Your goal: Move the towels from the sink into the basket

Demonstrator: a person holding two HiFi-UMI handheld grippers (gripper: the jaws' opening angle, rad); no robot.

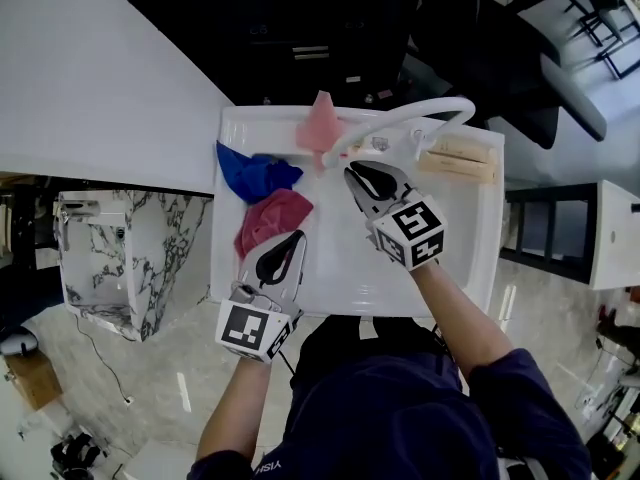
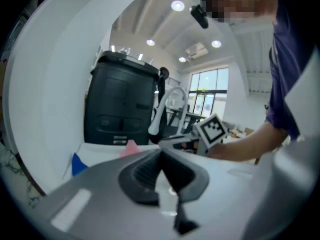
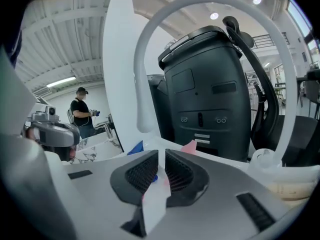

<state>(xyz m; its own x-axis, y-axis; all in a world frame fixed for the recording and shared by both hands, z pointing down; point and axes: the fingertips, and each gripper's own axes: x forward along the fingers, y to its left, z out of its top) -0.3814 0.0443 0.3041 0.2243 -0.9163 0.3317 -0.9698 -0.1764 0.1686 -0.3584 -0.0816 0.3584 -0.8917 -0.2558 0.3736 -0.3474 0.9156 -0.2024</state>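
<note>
both grippers hang low over the white sink, held out from the person's body at the near edge and pointing away and a little down, which suits a reach into the bowl. the left gripper sits at about 7 o'clock in the sink; its own view shows the two dark pads meeting at the tips with nothing caught between them, so it is closed and empty. its tips are just beside the near edge of the red towel, which lies crumpled on the sink floor at 9 o'clock and is probably the first one to take. the jaws will need to part before they can pinch any cloth. the right gripper is near the middle of the bowl, also closed on nothing, with only the white sink floor showing through the thin slit between its pads. beyond the red towel, at 10 o'clock, the blue towel is bunched against the left wall of the sink, touching the red one. farther back, at 12 o'clock, the pink towel is draped over the back rim beside the foot of the curved white tap. a wooden block rests on the rim at 2 o'clock. behind the sink stands a black bin. no basket shows in any view, so all three towels are yet to be carried.
</note>
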